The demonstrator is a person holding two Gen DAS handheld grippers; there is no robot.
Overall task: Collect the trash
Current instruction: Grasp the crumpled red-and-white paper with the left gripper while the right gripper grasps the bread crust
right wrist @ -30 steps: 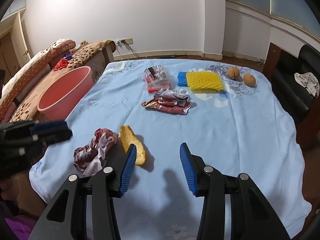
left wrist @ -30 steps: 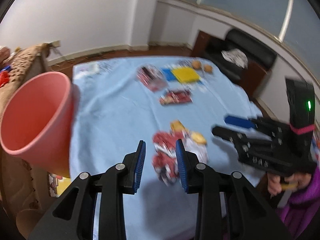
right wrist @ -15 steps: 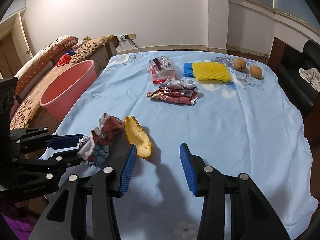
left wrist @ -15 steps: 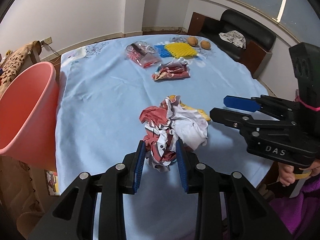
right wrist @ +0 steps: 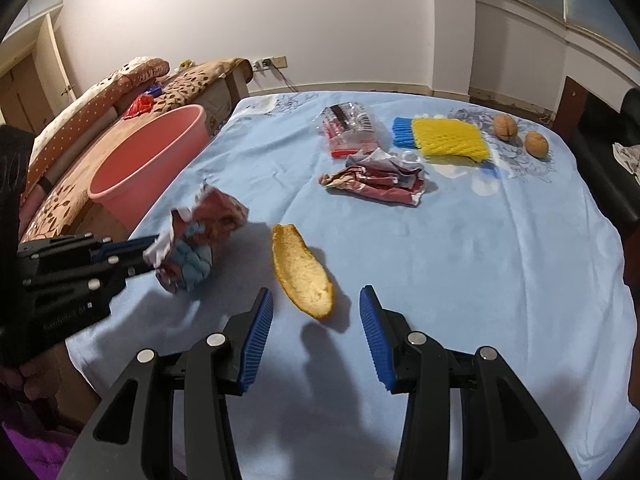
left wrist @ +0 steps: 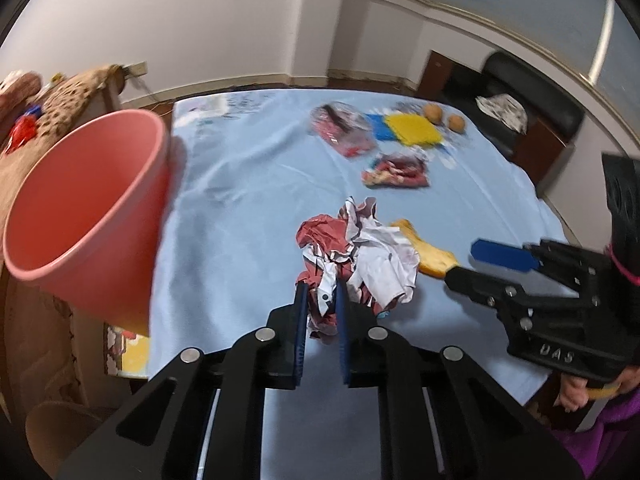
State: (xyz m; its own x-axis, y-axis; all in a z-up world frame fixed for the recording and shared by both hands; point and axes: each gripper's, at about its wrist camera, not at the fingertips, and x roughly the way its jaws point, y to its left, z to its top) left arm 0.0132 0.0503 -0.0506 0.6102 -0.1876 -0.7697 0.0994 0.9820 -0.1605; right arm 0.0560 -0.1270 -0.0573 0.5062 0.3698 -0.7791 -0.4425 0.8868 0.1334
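Gripping a crumpled red-and-white wrapper [left wrist: 352, 256] between its blue pads, the left gripper [left wrist: 321, 300] has just closed its jaws on the paper, which hangs pinched at its lower edge above the light blue tablecloth [left wrist: 248, 184] at the table's near edge. At far left, a pink plastic basin [left wrist: 84, 208] stands off the table's side, against a brown patterned sofa [right wrist: 132, 92]. Just right of the held wrapper lies a curved yellow peel [right wrist: 302, 272], resting on the cloth in front of the right gripper [right wrist: 316, 334], whose jaws stand open and empty, the peel's near end lying ahead of the gap between them. Farther back on the cloth, a second crumpled red wrapper [right wrist: 380, 178] lies flat, with a clear plastic packet [right wrist: 350, 130] behind it. To the right of those sit a yellow foam net [right wrist: 450, 140] overlapping a blue one, then two walnuts [right wrist: 506, 126] near the far right corner. A black chair [left wrist: 532, 108] with a rag on it stands beyond the table's right edge. A purple sleeve [left wrist: 600, 440] shows beneath the right gripper in the left wrist view.
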